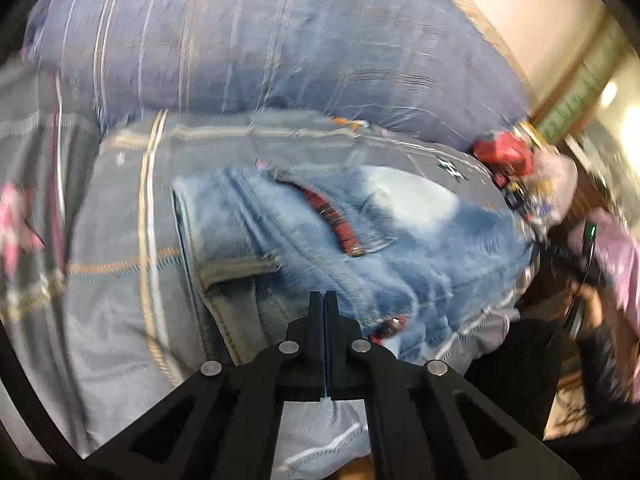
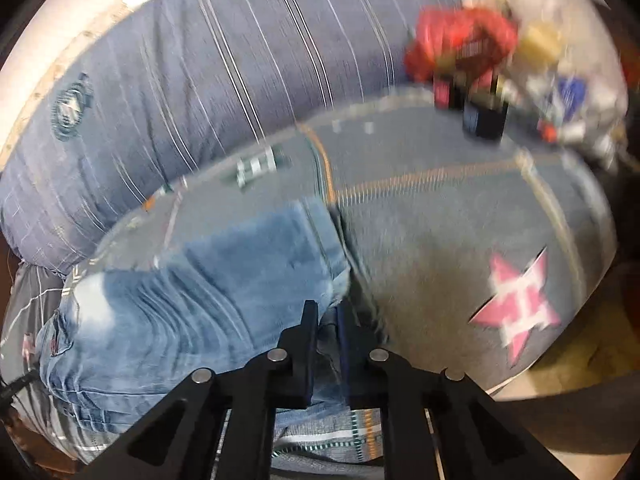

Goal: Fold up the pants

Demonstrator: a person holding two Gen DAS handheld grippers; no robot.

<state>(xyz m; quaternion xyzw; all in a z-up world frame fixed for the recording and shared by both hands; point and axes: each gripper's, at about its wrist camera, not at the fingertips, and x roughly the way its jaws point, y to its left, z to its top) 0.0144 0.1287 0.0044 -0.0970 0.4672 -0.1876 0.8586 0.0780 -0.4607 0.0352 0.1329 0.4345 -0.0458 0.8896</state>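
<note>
Light blue jeans point(image 1: 360, 220) lie bunched on a grey bedspread point(image 1: 120, 240), with a red-lined pocket edge showing. My left gripper point(image 1: 324, 296) hangs over their near edge, its fingers pressed flat together with no cloth visible between them. In the right wrist view the jeans point(image 2: 192, 300) spread to the left. My right gripper point(image 2: 327, 312) sits at their right-hand edge, its fingers close together with a fold of denim pinched in the narrow gap. Both views are motion-blurred.
A blue striped pillow or quilt point(image 1: 280, 40) point(image 2: 200, 60) lies behind the jeans. A red bag and small clutter point(image 2: 460, 44) point(image 1: 504, 152) sit at the bed's far corner. A pink star patch point(image 2: 516, 312) marks the bedspread. A pink sleeve point(image 1: 616, 256) shows at the right.
</note>
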